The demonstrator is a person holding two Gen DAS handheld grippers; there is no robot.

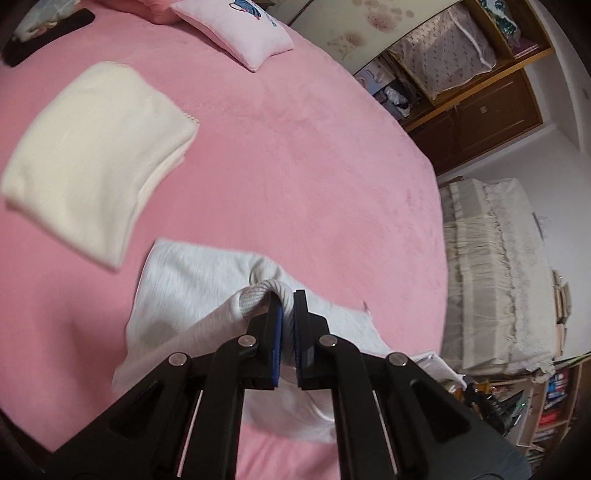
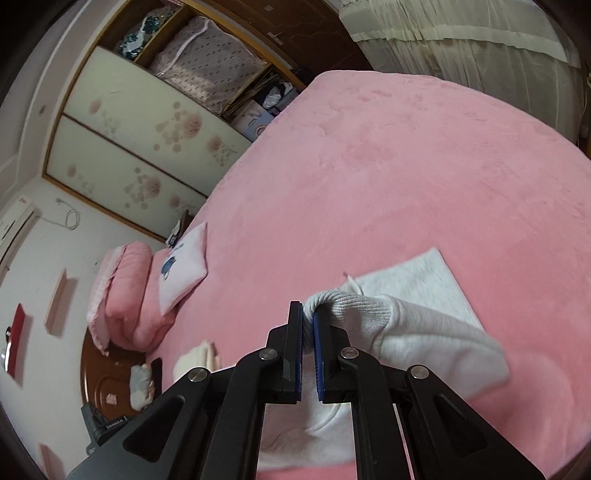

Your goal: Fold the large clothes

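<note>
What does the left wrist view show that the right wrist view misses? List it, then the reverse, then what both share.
Only the left wrist view: the left gripper shut on a ribbed cuff, and a bookshelf.

Only the right wrist view: the right gripper shut on another cuff, an air conditioner, and a pink quilt.

Both: the grey sweater, cream folded garment, pink bed, pillow.

We note the sweatshirt (image 1: pixel 192 288) near on the bed (image 1: pixel 314 166); folded garment (image 1: pixel 92 155) far left, pillow (image 1: pixel 240 33) farthest.
</note>
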